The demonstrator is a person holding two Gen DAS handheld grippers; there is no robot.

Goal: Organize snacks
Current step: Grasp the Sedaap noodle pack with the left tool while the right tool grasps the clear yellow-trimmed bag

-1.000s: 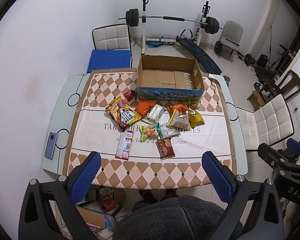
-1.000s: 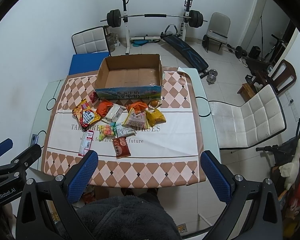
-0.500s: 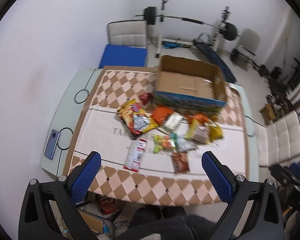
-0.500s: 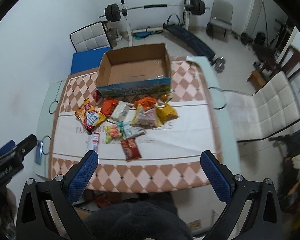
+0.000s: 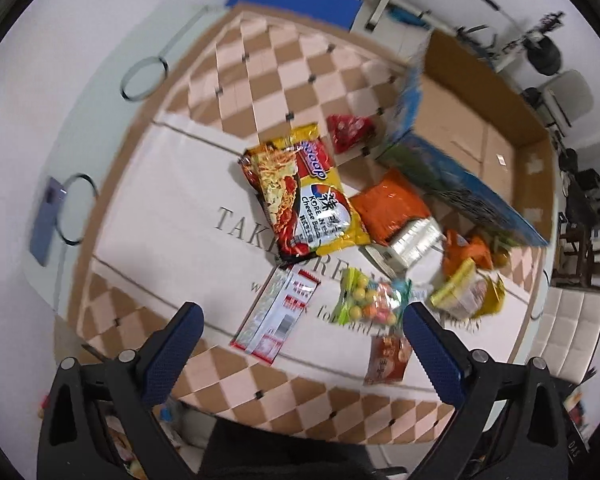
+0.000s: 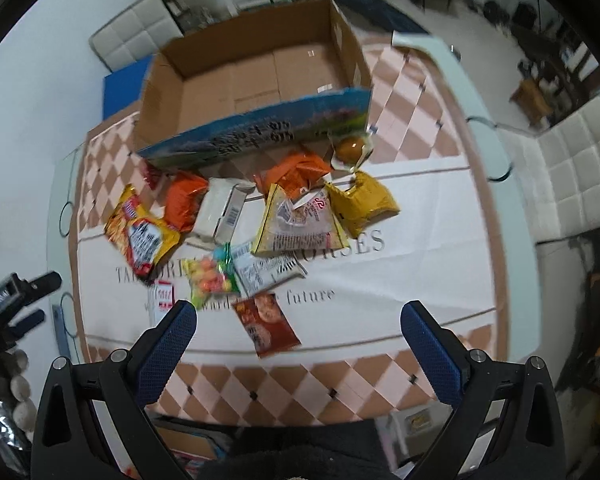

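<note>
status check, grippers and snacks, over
Left gripper open, empty. Right gripper open, empty. Snacks lie loose before the empty cardboard box. Nothing blocking.

Bare tablecloth (image 6: 400, 280) right of the snack pile (image 6: 260, 232), cardboard box (image 6: 260, 76) walling the far side.

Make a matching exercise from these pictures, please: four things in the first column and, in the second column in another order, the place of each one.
Things
1. brown cardboard box with a blue printed side
2. yellow and red noodle packet
3. clear bag of coloured candy balls
4. grey-blue phone

Places
A. on the bare glass edge of the table, off the cloth
B. at the far side of the cloth, behind the snacks
C. just beyond the open left gripper
D. beside the orange packet, near the box

Pairs: 1-B, 2-D, 3-C, 4-A
</note>
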